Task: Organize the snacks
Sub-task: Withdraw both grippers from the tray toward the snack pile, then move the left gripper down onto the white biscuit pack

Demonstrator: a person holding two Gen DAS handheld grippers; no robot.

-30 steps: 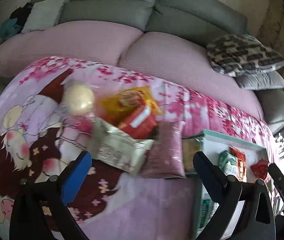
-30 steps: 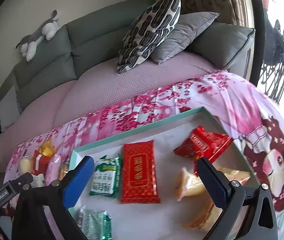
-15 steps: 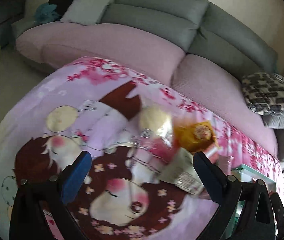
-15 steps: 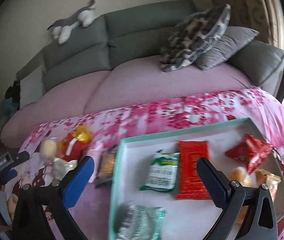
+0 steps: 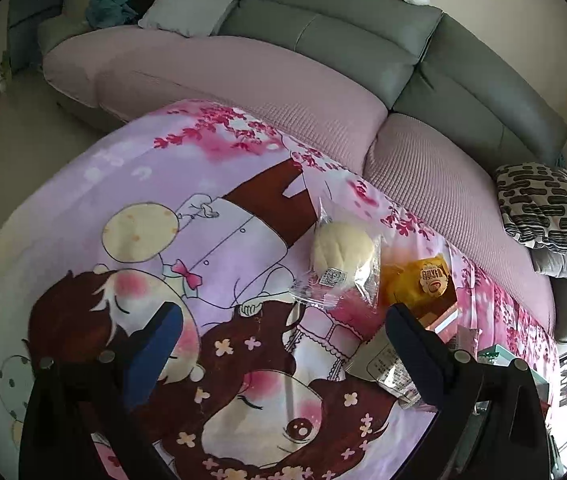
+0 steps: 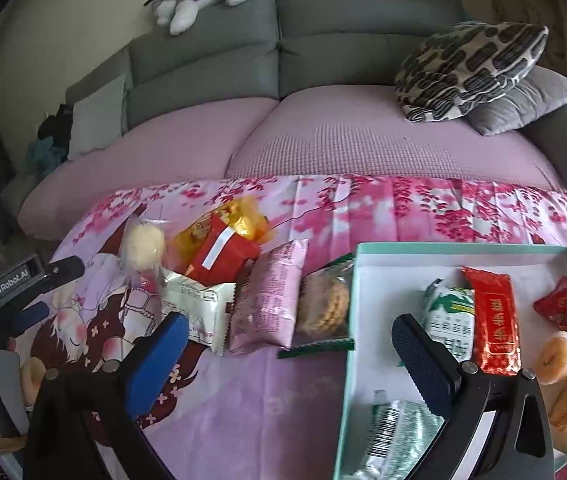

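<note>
The left hand-held gripper (image 5: 283, 344) is hovering with its jaws spread wide and nothing between them, above a bench covered by a pink cartoon-print cloth (image 5: 131, 184). Ahead and slightly right of it, a clear-wrapped pale bun (image 5: 341, 254) is lying flat. A yellow snack packet (image 5: 423, 280) is sitting just beside the bun's right side. A white printed packet (image 5: 383, 364) is lying against the right finger's inner side.
</note>
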